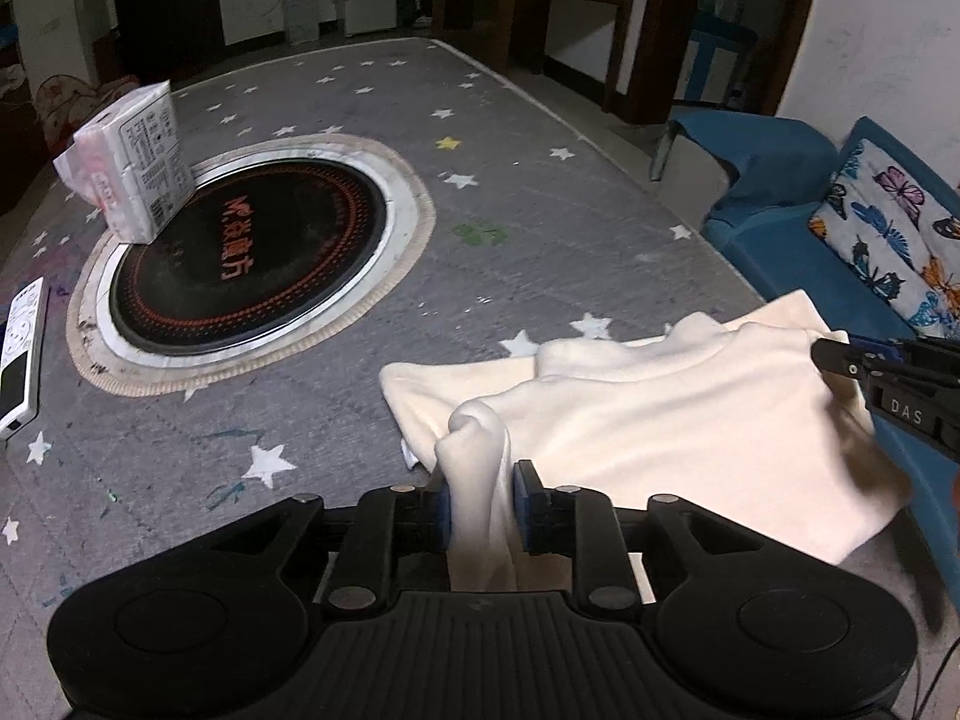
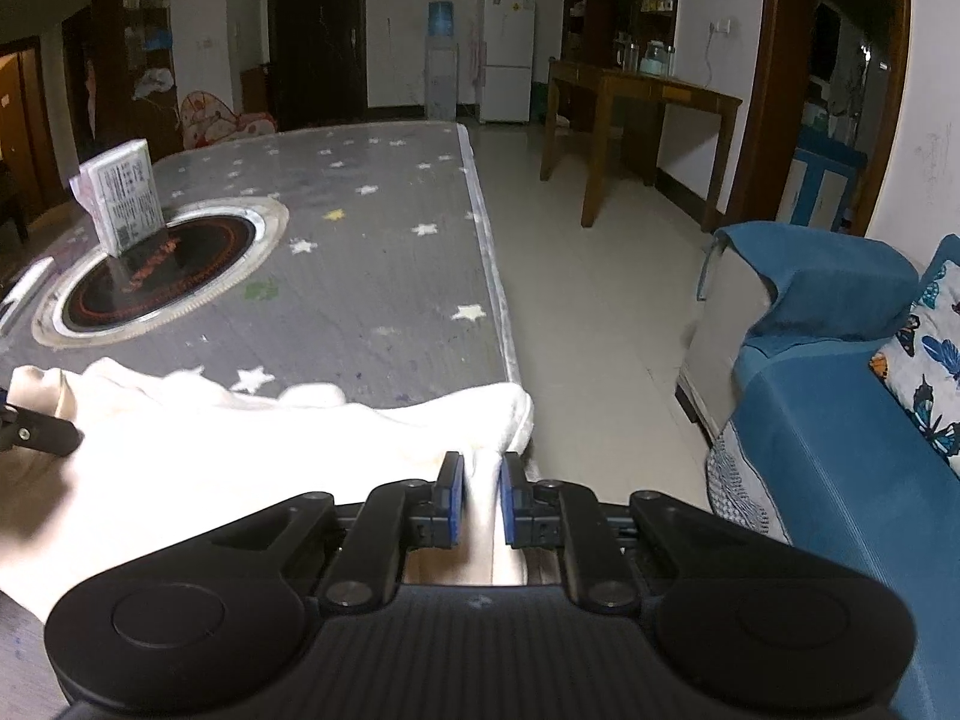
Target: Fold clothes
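- Left wrist view shows a big table [image 1: 336,432] with a grey star cover; a round black cooker plate [image 1: 252,258] sits in its middle.
- A cream top [image 1: 660,414] lies at the near corner, partly lifted. It looks soft, light and floppy, so it will sag between two holds.
- The left gripper [image 1: 480,504] has a bunched edge between its pads, which look loose on the cloth.
- The right gripper [image 2: 482,495] is closed tight on another edge.
- Edges and corners look best to hold.
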`<state>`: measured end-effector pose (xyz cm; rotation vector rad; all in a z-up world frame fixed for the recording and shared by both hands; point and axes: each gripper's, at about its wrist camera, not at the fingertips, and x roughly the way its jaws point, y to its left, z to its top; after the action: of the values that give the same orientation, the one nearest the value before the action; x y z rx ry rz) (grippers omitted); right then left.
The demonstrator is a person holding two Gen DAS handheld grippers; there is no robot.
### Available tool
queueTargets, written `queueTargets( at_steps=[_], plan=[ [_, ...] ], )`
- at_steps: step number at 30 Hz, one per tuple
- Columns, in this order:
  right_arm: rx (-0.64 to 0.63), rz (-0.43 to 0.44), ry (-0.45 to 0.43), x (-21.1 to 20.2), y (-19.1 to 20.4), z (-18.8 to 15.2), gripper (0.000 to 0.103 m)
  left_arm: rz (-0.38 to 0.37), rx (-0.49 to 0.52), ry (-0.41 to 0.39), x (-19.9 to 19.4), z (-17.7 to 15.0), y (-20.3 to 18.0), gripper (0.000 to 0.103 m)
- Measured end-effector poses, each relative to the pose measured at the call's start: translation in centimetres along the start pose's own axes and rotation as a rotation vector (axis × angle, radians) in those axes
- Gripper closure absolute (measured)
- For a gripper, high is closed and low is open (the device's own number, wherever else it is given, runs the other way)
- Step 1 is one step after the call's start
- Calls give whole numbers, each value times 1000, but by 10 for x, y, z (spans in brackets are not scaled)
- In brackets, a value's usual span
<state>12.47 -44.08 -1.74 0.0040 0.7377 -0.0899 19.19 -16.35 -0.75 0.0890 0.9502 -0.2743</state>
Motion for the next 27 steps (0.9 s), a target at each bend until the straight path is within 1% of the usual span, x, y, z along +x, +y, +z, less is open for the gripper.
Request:
queueTargets(
  at_steps=[1,2,3,4,5,6,8,12,14,17,19,22,27],
  plan=[
    [-3,-5,4,1,0,-1,91,2,-2,2,1,0,1,76],
    [-6,-8,7,1,0,-1,90,4,-3,5,2,-1,2,72],
    [-9,-17,5,0,1,0,88,10,-3,3,1,-1,2,68],
    [-12,-27,2,-1,1,1,86,16,-2,1,1,-1,2,67],
    [-15,-30,-8,-3,2,2,86,21,-3,-1,1,0,3,63],
    [-17,-32,-17,-5,3,3,86,23,-7,-1,0,0,4,63],
    [-16,-15,-38,-12,6,5,86,21,-20,-5,-1,1,6,63],
    [-42,70,-32,-14,23,9,86,21,-32,-12,-1,2,6,63],
    [-56,98,-15,-8,32,9,86,21,-33,-10,0,2,6,63],
    [-66,114,-3,4,43,10,86,19,-34,-8,1,2,7,63],
    [-46,123,8,14,44,12,86,16,-35,-7,2,2,8,62],
    [-36,117,19,25,47,13,85,11,-36,-5,3,2,8,60],
    [-25,113,9,25,46,12,84,-1,-45,-5,4,2,10,59]
  ],
)
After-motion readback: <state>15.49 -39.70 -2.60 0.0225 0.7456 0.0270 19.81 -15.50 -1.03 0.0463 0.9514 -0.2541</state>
